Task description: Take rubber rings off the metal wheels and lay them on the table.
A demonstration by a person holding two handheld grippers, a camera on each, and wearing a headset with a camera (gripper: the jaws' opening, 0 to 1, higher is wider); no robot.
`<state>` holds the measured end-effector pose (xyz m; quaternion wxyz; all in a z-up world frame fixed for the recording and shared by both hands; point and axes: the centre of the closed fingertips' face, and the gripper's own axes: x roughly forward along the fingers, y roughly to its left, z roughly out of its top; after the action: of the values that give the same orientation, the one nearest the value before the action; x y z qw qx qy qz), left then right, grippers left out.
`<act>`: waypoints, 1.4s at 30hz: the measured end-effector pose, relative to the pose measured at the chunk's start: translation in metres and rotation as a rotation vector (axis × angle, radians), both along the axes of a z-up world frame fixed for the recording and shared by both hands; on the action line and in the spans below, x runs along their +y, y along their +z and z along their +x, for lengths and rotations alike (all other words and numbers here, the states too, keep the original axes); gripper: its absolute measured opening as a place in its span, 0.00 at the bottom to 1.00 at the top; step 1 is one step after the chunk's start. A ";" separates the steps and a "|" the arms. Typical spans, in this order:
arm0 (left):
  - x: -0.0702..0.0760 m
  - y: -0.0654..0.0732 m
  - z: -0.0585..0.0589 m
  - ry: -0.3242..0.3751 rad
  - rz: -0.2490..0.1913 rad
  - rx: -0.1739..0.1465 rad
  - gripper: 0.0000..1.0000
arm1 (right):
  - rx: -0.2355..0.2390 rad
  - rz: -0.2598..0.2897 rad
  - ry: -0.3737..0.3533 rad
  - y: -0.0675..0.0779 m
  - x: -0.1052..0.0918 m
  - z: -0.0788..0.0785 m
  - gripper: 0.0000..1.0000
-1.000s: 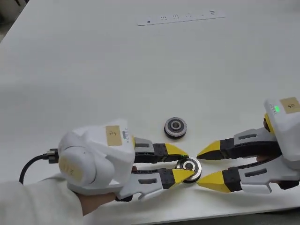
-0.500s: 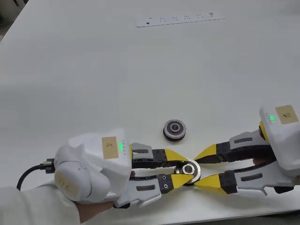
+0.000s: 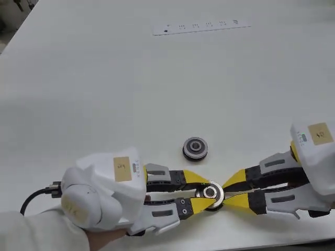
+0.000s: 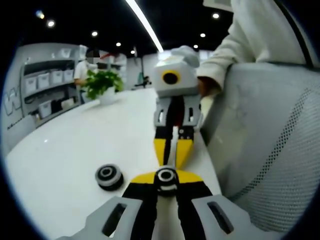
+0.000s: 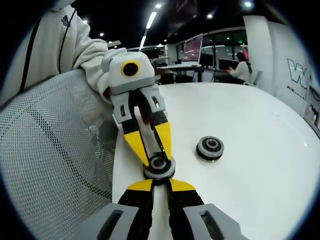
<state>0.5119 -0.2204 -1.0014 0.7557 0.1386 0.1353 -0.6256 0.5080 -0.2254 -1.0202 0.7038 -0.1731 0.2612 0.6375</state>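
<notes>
Head view: my two tongs meet tip to tip at one wheel [image 3: 211,193], close to the near edge of the table [image 3: 104,78].
Left tongs [image 3: 208,190]: clamped on that wheel, one yellow tip on either side, with the wheel lying flat on the table.
Right tongs [image 3: 226,193]: drawn together to a thin slit, tips nipping the black ring [image 5: 159,176] at the side of the rim nearest them. I cannot tell how much rubber they really have.
Second wheel [image 3: 195,148]: lying flat just beyond the first, toward the far edge, apart from both tongs.
Far edge: a white strip [image 3: 201,26], well clear of the work.
Step in hand: peeling the first ring, I judge; no ring has been laid on the table yet.
How to do it well: I should hold the left clamp firm on the metal and off the rubber, so the ring is free to slide. The right tongs should pull up and away from the rim, not straight back, so the ring rolls over the lip.
Risk: a shallow bite will slip off the rubber, and a hard tug could drag the wheel out of the left tongs or knock the second wheel.
Next: once the ring is free, I would set it on bare table beside the wheels.
</notes>
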 end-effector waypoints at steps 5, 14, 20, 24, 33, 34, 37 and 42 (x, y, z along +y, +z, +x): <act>0.001 0.000 0.000 0.003 -0.010 0.007 0.15 | 0.012 -0.025 -0.032 0.001 -0.002 0.002 0.01; 0.000 0.001 0.001 -0.002 -0.007 -0.003 0.15 | 0.161 -0.008 -0.166 0.001 -0.005 0.009 0.00; 0.000 0.001 0.001 -0.005 -0.006 -0.011 0.15 | 0.386 0.094 -0.294 0.004 -0.006 0.012 0.00; 0.001 0.001 0.001 -0.005 -0.005 -0.017 0.14 | 0.477 0.167 -0.339 0.013 -0.002 0.013 0.00; 0.001 0.001 0.001 -0.009 0.004 -0.034 0.14 | 0.558 0.199 -0.378 0.016 0.002 0.010 0.00; 0.000 0.001 0.001 -0.012 0.004 -0.038 0.14 | 0.559 0.201 -0.377 0.017 0.002 0.010 0.00; 0.000 0.001 0.001 -0.012 0.003 -0.039 0.14 | 0.561 0.204 -0.376 0.018 0.004 0.009 0.00; 0.000 0.001 0.001 -0.013 0.002 -0.041 0.14 | 0.569 0.208 -0.375 0.020 0.005 0.007 0.00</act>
<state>0.5133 -0.2200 -0.9999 0.7540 0.1534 0.1194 -0.6275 0.5155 -0.2208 -1.0004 0.7216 0.1347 0.4077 0.5431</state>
